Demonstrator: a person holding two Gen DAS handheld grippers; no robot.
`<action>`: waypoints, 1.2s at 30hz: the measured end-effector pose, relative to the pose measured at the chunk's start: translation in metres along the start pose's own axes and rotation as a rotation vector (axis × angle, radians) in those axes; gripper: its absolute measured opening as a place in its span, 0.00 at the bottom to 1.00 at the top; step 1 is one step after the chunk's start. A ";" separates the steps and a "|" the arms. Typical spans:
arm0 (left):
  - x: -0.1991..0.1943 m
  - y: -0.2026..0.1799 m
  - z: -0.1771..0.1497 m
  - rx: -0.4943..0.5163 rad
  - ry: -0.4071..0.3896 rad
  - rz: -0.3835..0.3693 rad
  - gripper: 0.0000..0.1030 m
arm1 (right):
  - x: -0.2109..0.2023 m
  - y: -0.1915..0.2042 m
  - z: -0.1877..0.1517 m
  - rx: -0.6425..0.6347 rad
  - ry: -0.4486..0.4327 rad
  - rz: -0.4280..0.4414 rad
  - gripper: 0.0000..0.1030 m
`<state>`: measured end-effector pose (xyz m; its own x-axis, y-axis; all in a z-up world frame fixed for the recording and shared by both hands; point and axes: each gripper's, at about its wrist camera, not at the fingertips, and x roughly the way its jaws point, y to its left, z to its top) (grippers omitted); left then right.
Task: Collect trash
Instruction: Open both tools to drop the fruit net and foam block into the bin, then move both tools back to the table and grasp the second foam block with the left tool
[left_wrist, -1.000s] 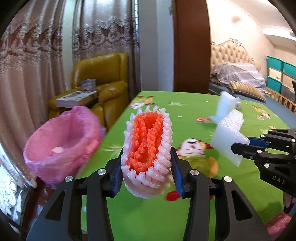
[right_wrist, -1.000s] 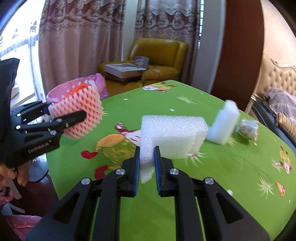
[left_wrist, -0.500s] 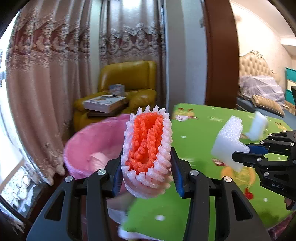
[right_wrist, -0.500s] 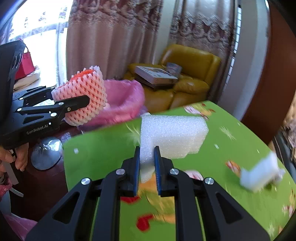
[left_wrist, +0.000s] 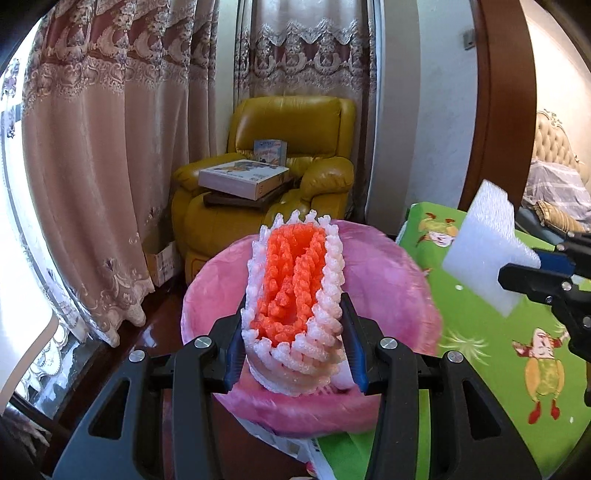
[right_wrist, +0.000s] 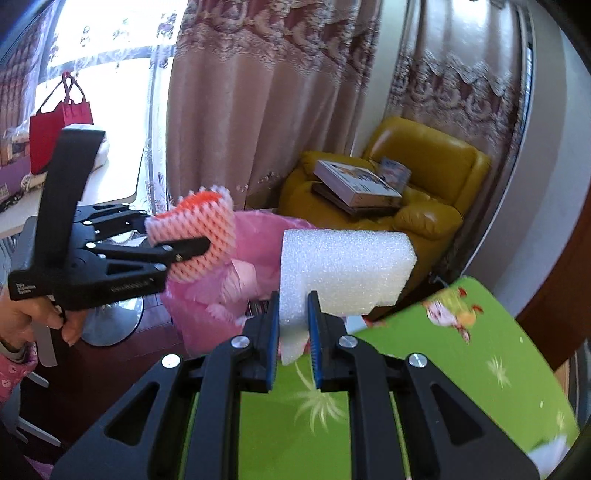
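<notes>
Left wrist view: my left gripper (left_wrist: 293, 339) pinches the net (left_wrist: 293, 295), an orange-and-white foam fruit sleeve, mid-frame. The bin (left_wrist: 391, 280), pink-bagged, sits right behind and below it, filling the centre. Net looks to be over the opening, but depth is hard to judge here. I'd tip down a little before letting go, so it drops inside and doesn't catch the rim. It's light and springy, so release low. At right, the foam (left_wrist: 484, 251) is held by the right gripper (left_wrist: 532, 266) over the table (left_wrist: 491, 354).

Right wrist view: right gripper (right_wrist: 292, 332) is clamped on the white foam (right_wrist: 343, 269), centre frame. Bin (right_wrist: 255, 266) is centre-left, left gripper (right_wrist: 192, 247) with net (right_wrist: 199, 236) above it. I'd hold the foam back until the left is out of the way, then bring it in over the rim.
</notes>
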<state>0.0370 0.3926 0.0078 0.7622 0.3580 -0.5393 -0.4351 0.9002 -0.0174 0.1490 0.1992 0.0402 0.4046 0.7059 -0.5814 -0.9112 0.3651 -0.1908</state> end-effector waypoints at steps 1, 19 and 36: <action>0.003 0.001 0.001 0.000 0.000 0.003 0.41 | 0.007 0.001 0.005 -0.004 0.005 0.001 0.14; 0.014 0.040 0.012 -0.123 -0.046 0.088 0.87 | 0.029 -0.012 -0.005 0.053 -0.012 0.067 0.56; -0.005 -0.189 -0.003 0.139 -0.018 -0.191 0.88 | -0.138 -0.138 -0.179 0.350 0.053 -0.384 0.56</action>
<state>0.1141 0.2200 0.0113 0.8333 0.1816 -0.5222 -0.2134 0.9770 -0.0008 0.2050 -0.0568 0.0052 0.6919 0.4529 -0.5622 -0.6138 0.7791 -0.1277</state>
